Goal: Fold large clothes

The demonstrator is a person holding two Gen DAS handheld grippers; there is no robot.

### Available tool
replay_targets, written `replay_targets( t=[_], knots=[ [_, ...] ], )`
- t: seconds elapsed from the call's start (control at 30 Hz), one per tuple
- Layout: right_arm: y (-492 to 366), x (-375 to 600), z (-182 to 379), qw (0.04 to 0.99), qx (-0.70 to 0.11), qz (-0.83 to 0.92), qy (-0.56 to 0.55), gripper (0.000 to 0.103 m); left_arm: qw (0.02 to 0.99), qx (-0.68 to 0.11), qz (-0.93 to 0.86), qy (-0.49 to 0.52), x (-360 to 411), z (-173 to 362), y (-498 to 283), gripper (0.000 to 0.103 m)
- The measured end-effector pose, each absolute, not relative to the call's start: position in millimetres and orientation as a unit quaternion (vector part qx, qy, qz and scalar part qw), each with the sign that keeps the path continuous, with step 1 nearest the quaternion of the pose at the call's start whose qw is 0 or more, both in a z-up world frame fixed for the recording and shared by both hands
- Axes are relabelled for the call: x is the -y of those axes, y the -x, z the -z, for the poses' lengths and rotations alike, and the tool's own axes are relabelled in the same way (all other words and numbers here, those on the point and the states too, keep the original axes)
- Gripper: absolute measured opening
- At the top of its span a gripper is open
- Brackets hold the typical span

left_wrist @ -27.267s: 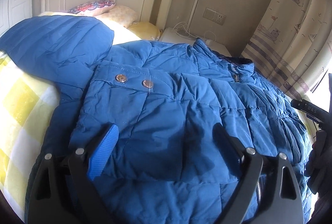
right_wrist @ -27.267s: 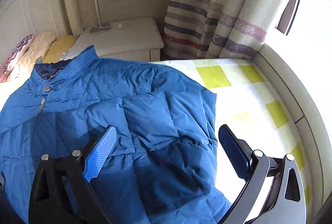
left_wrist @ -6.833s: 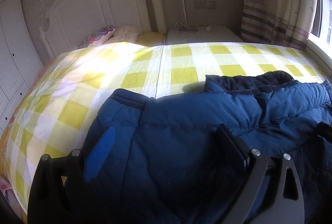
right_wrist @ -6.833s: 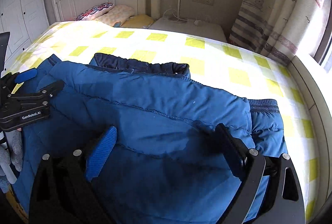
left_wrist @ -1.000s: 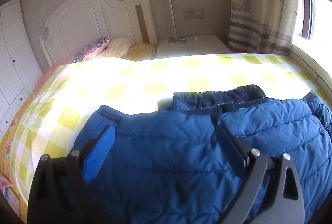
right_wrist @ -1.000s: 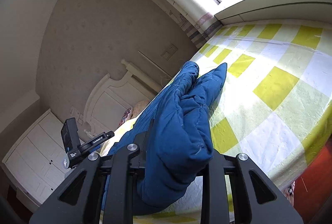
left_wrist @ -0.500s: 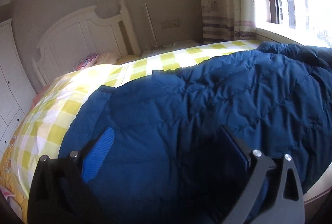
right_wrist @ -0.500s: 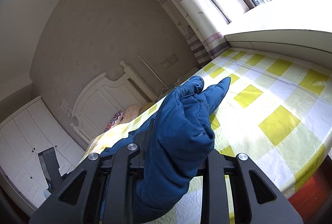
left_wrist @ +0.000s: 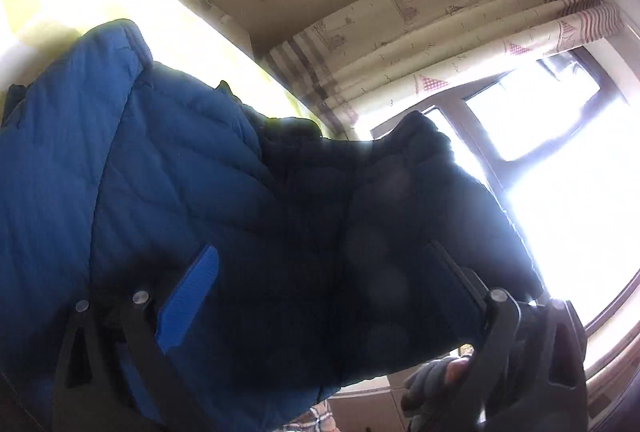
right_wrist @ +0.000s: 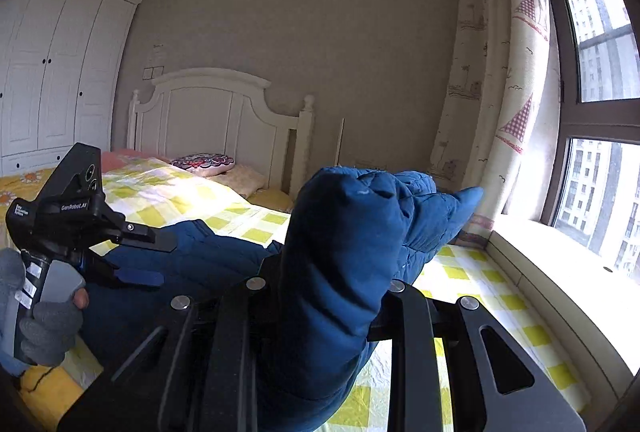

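Between the nearly closed fingers of the right tongs [right_wrist: 324, 296] a thick fold of the blue jacket [right_wrist: 344, 232] is pinched and bulges up toward 12 o'clock. At 9 o'clock the left tongs [right_wrist: 140, 256] gape wide, gripping nothing, jacket lying against them, in a grey-gloved hand [right_wrist: 44, 328]. Below, the jacket trails onto the yellow-checked bed [right_wrist: 496, 316]; curtain [right_wrist: 512, 79] and window [right_wrist: 600, 71] stand at 2 o'clock.

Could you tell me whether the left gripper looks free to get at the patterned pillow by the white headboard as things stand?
Probably not: the left gripper has the puffy blue quilted jacket between its open jaws, and the patterned pillow lies well beyond it.
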State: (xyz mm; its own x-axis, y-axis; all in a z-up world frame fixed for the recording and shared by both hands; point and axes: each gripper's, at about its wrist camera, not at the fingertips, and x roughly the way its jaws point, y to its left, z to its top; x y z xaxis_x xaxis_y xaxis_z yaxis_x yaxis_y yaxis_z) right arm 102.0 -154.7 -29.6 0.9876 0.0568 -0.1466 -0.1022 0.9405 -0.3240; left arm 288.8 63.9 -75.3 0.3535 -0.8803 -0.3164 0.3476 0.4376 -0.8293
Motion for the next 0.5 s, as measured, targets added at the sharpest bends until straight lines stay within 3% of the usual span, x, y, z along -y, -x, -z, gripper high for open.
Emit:
replay_targets(
  t=[0.17, 0.27, 0.37, 0.5],
  knots=[
    [-111.5, 40.3, 91.3, 0.903, -0.098, -0.088, 0.409, 0.025, 0.663, -0.417, 0.468, 0.409, -78.8, 81.4, -344.2, 0.101],
    [-111.1, 3.0, 135.0, 0.858, -0.111, -0.123, 0.487, 0.025, 0.655, -0.409, 0.471, 0.426, -90.8, 92.1, -350.0, 0.101],
    [-107.4, -8.0, 148.7, 0.844, -0.107, -0.125, 0.51, 0.026, 0.677, -0.411, 0.47, 0.39, -98.6, 92.6, -343.0, 0.101],
    [-101.4, -7.1, 153.3, 0.832, -0.1, -0.126, 0.531, 0.026, 0.736, -0.451, 0.429, 0.264, -78.3, 68.6, -341.6, 0.101]
  ],
)
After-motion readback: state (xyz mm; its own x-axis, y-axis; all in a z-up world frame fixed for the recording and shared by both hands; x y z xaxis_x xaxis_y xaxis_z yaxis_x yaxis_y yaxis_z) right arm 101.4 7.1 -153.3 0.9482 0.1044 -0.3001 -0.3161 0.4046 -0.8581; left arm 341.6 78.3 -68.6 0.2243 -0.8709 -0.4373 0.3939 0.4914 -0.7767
